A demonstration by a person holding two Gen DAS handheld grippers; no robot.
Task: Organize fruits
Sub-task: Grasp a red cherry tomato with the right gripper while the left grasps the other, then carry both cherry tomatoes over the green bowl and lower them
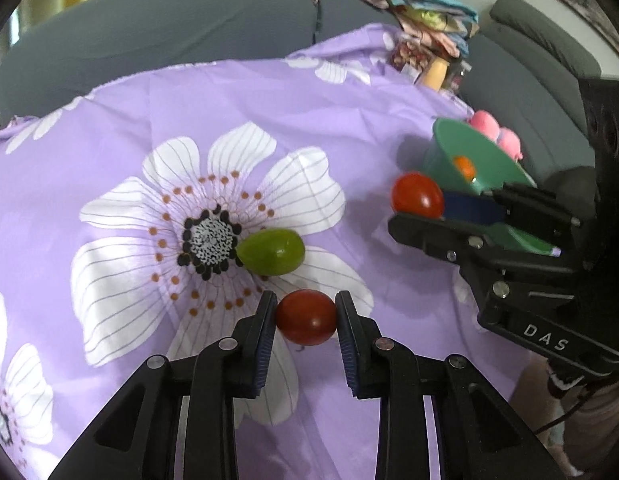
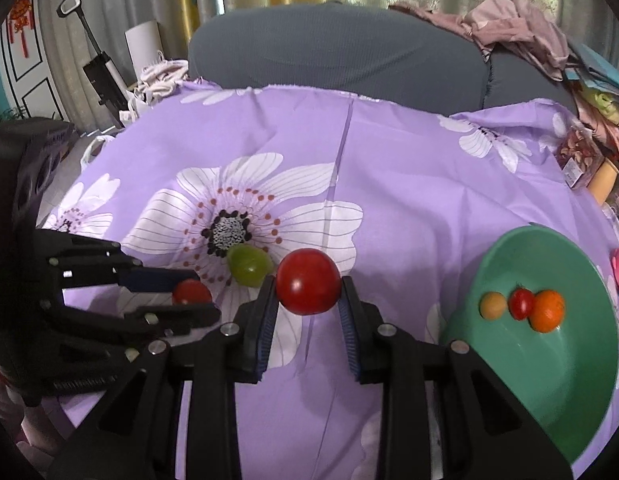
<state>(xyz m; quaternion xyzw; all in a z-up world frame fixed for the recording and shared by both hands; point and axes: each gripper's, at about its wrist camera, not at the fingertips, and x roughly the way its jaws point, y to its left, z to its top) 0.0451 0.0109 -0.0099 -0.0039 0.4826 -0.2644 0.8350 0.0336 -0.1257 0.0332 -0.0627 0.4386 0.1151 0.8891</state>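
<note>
Three small fruits already sit in my green plastic bowl [image 2: 589, 380]; my left gripper [image 1: 306, 316] pinches a dark red cherry tomato [image 1: 306, 322], my right gripper [image 2: 308, 286] a bright red cherry tomato [image 2: 308, 281], and a green oval grape [image 1: 271, 252] is left on the purple flowered cloth [image 1: 349, 128].

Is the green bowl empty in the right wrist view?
No, the green bowl holds three small fruits: a tan one, a red one and an orange one.

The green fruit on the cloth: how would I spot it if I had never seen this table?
Find the purple cloth with big white flowers. At the dark, dotted centre of the largest flower lies the green fruit, loose on the cloth. It is the only green, oval one; the two red tomatoes near it are round, each gripped between black fingers, and the other fruits sit in the green bowl.
</note>
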